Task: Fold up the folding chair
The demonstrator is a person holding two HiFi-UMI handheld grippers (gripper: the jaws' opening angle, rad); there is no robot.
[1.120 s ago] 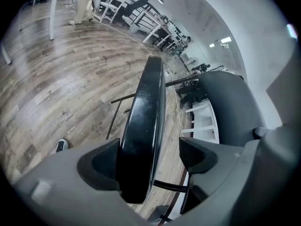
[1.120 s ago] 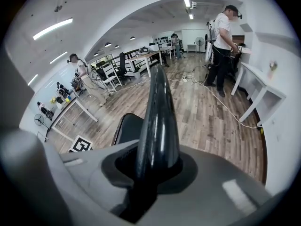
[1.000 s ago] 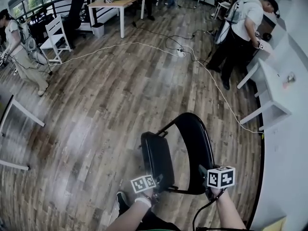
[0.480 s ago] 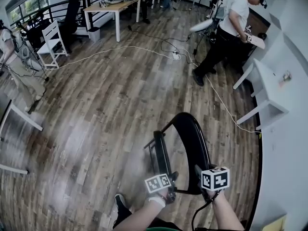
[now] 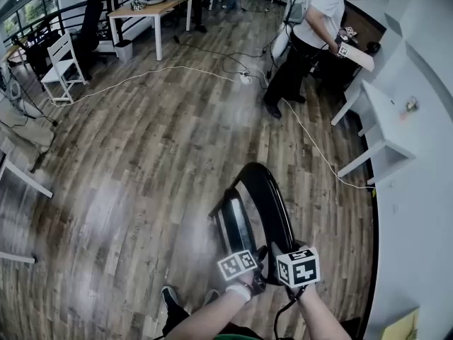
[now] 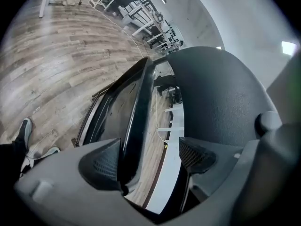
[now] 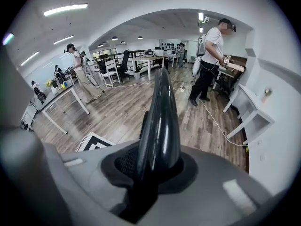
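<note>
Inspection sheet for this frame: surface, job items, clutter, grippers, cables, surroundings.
Surface: wood floor.
Job's things: black folding chair, seat swung up close to backrest, nearly folded.
Clutter: nothing seen by the chair.
Grippers: left gripper jaws apart, seat edge between them; right gripper shut on backrest rim.
Cables: white cable trails across floor.
Surroundings: person at white shelf; desk; white chair.

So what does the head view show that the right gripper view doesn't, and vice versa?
Only the head view: the holder's left hand and right hand, a shoe, and the narrow gap between seat and backrest. Only the right gripper view: the right gripper clamped on the backrest's edge, plus ceiling lights. Both: the wood floor and the person at the white desk.
</note>
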